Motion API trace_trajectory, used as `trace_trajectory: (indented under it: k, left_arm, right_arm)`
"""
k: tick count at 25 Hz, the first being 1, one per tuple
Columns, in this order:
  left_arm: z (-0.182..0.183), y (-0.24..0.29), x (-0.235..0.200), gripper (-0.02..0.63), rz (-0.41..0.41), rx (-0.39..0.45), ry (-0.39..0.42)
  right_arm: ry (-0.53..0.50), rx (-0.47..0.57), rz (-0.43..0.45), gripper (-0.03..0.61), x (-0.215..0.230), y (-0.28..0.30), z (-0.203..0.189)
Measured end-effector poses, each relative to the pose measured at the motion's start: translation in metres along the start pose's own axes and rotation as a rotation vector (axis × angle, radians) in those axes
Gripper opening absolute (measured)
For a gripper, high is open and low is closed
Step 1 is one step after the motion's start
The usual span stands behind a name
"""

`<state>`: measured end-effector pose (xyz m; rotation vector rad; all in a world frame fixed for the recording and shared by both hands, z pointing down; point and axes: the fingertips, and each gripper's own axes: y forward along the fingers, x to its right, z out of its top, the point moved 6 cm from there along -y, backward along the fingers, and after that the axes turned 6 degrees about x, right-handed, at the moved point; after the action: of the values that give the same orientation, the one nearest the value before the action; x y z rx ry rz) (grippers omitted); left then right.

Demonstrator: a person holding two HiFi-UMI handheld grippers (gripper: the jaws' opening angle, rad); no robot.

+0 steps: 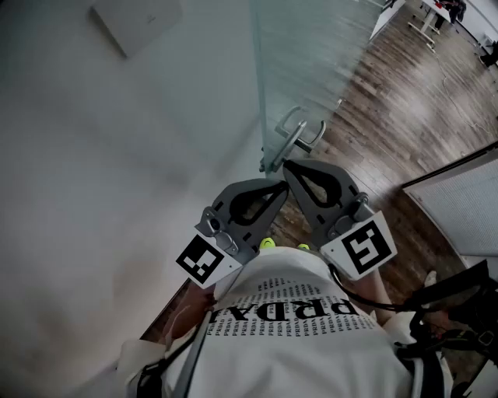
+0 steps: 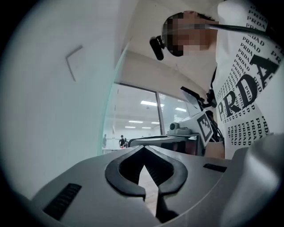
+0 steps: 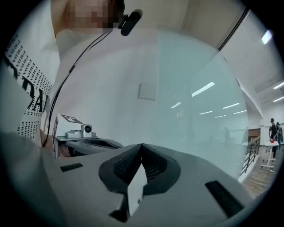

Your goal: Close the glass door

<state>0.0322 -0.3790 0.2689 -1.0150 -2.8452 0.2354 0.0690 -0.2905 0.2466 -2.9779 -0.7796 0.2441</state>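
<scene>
The frosted glass door (image 1: 311, 54) stands ahead of me, its free edge toward the white wall, with a curved metal handle (image 1: 294, 134) low on it. My left gripper (image 1: 280, 187) and right gripper (image 1: 287, 165) are held side by side in front of my chest, tips pointing at the handle and a short way from it. Neither touches the door. In the left gripper view the jaws (image 2: 143, 147) meet with nothing between them. In the right gripper view the jaws (image 3: 142, 144) are also shut and empty, with the frosted pane (image 3: 199, 97) beyond.
A white wall (image 1: 101, 171) with a small white panel (image 1: 136, 22) is to the left of the door. Wooden flooring (image 1: 405, 101) runs beyond the glass. A grey partition (image 1: 467, 202) stands at the right. People and desks show far off in the room behind.
</scene>
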Motion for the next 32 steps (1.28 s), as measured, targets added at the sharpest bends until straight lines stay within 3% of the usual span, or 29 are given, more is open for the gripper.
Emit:
trace_trajectory:
  k: [10,14,19,21,23,32]
  left_arm:
    - [0.0,-0.003,0.002,-0.011,0.014,-0.001,-0.003]
    - [-0.003,-0.003,-0.002,-0.011,0.012,-0.015,0.007]
    - [-0.007,-0.006,-0.038,-0.002,0.122,-0.044,0.062]
    - [-0.006,-0.005,-0.054,0.075,0.163,-0.047,0.091]
    - [-0.003,-0.001,-0.067,0.086,0.182,-0.047,0.118]
    - [-0.005,0.031,-0.079,0.106,0.093,-0.081,0.207]
  right_arm:
    - [0.001,-0.004,0.01,-0.003,-0.003,0.001,0.0]
    - [0.047,0.016,-0.042,-0.003,0.008,-0.004,-0.001]
    - [0.02,0.007,-0.094,-0.002,0.024,-0.014,-0.006]
    - [0.028,-0.011,-0.094,-0.002,0.022,-0.014,-0.009]
    - [0.028,-0.028,-0.084,-0.002,0.019,-0.012,-0.011]
    - [0.02,-0.093,-0.063,-0.002,0.012,-0.008,-0.013]
